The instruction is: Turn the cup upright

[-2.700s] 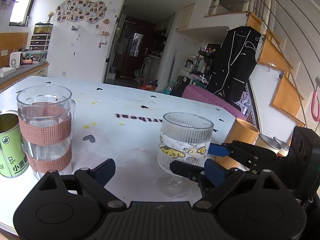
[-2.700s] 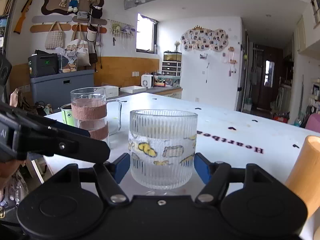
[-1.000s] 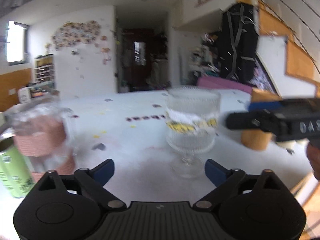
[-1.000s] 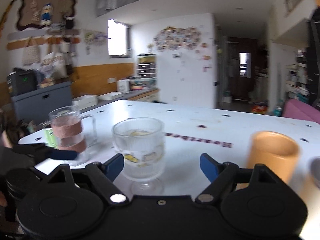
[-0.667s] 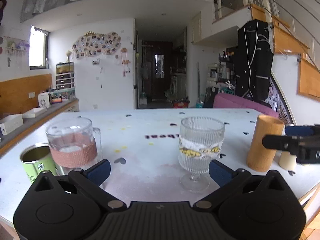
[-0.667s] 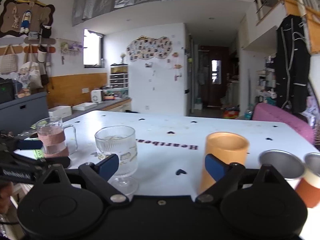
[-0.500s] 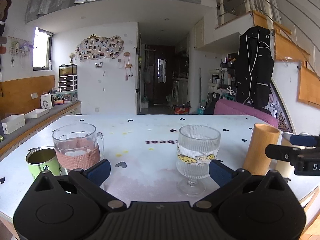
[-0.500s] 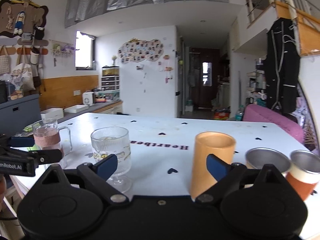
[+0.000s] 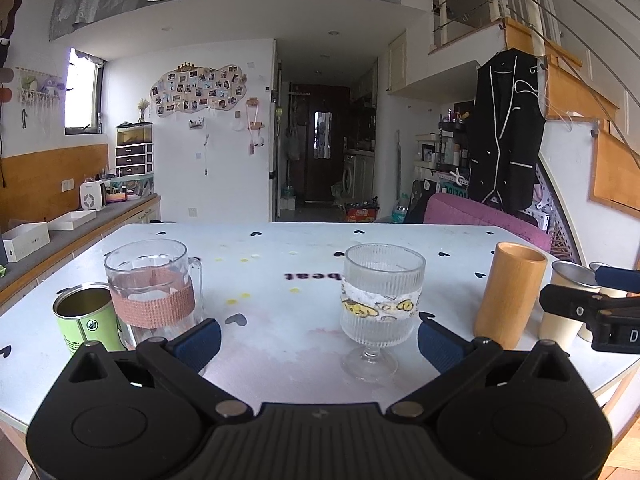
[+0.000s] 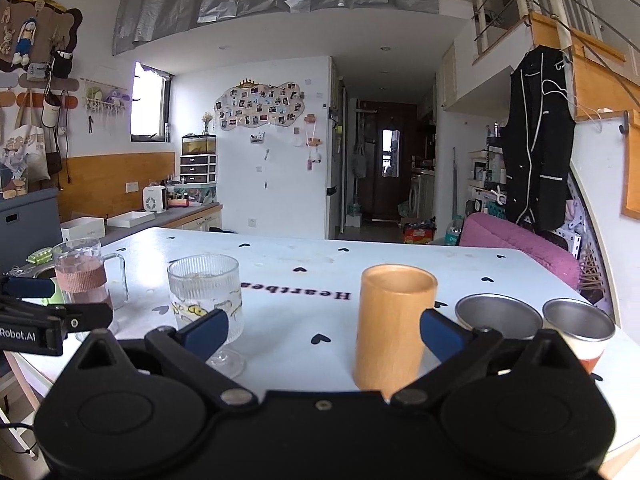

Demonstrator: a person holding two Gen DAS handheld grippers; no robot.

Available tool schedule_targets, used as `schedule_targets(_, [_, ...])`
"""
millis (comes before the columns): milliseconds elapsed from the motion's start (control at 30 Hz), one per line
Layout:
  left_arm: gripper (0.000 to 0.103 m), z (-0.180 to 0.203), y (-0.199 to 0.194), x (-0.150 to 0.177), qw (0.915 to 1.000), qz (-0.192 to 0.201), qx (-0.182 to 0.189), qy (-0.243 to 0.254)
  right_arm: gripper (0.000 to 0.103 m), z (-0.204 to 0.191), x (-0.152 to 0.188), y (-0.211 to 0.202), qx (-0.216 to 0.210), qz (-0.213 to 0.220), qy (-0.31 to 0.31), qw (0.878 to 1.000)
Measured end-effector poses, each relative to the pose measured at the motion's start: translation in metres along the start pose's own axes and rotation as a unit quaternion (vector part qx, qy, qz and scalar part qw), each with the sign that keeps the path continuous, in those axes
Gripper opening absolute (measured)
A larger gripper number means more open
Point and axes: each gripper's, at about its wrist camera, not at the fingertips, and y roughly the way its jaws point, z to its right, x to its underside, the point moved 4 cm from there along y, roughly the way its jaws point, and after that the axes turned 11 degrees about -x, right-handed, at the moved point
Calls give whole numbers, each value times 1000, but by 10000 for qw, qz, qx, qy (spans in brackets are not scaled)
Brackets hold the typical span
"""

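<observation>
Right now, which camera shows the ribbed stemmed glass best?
Left wrist: the ribbed stemmed glass stands upright, unobstructed from rim to foot. In the right wrist view a gripper finger covers part of its bowl and stem.

Soft daylight from a bright window (image 9: 82,98), both views sharp, fisheye bending at the edges

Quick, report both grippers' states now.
Left gripper: open, holding nothing.
Right gripper: open, holding nothing.
</observation>
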Motion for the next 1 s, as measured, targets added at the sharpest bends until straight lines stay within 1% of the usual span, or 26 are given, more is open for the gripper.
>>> schedule_targets(1000, [103, -1, 0, -1, 10000, -14, -85, 25, 103, 1, 3, -1, 40, -37, -13, 10000])
